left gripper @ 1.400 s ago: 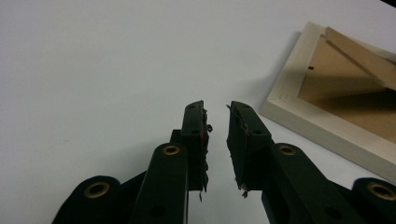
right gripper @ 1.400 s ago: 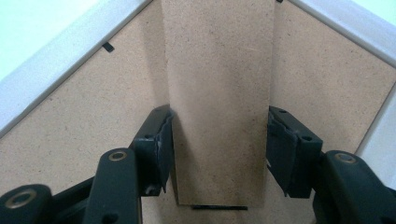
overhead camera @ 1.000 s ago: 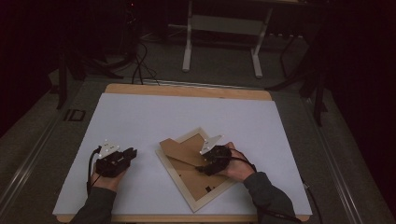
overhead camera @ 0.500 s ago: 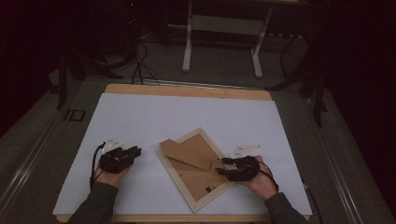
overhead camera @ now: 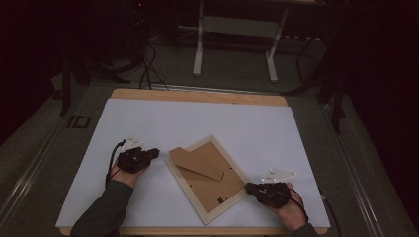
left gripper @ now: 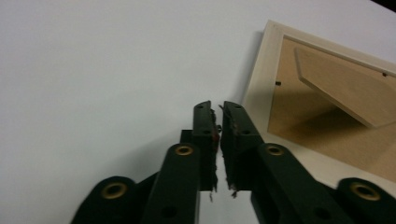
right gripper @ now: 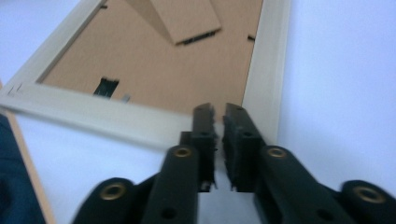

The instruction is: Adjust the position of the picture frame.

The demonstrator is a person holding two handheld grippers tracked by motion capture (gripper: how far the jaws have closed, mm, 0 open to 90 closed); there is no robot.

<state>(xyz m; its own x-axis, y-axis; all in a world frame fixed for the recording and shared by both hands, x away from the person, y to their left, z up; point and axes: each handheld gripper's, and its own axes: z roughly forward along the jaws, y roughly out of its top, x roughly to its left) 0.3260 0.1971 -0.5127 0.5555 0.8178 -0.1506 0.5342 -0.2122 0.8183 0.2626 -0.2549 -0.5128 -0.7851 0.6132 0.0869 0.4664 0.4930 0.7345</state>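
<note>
Pale wooden picture frame [overhead camera: 207,178], rectangular, lies face down and skewed on the white sheet, between the two grippers. Its brown fibreboard backing board [right gripper: 154,70] sits flush inside the light, smooth rim. The brown easel stand [overhead camera: 196,163], a flat tapered flap of the same matt board, stands lifted off the backing at a shallow angle and throws a shadow beneath. Small dark retaining tabs [right gripper: 105,87] are visible at the rim; whether they are turned in or out cannot be told.

Right gripper [right gripper: 218,112]: its jaws have just been closing and now stand almost together with nothing between them, tips just short of the frame's near corner, apparently not touching. Left gripper [left gripper: 215,108]: jaws have just been closing, now together and empty, with the frame's pale edge just ahead and to the right of the tips, apart from them. Pads on both show frayed, worn rubber.

Judgement: the stand appears already raised and the frame released; the backing remains seated. If the work is to open the frame, the tabs and board are still to be dealt with.

White sheet [overhead camera: 148,123] is smooth and matt, covering a light wooden table [overhead camera: 197,96].
</note>
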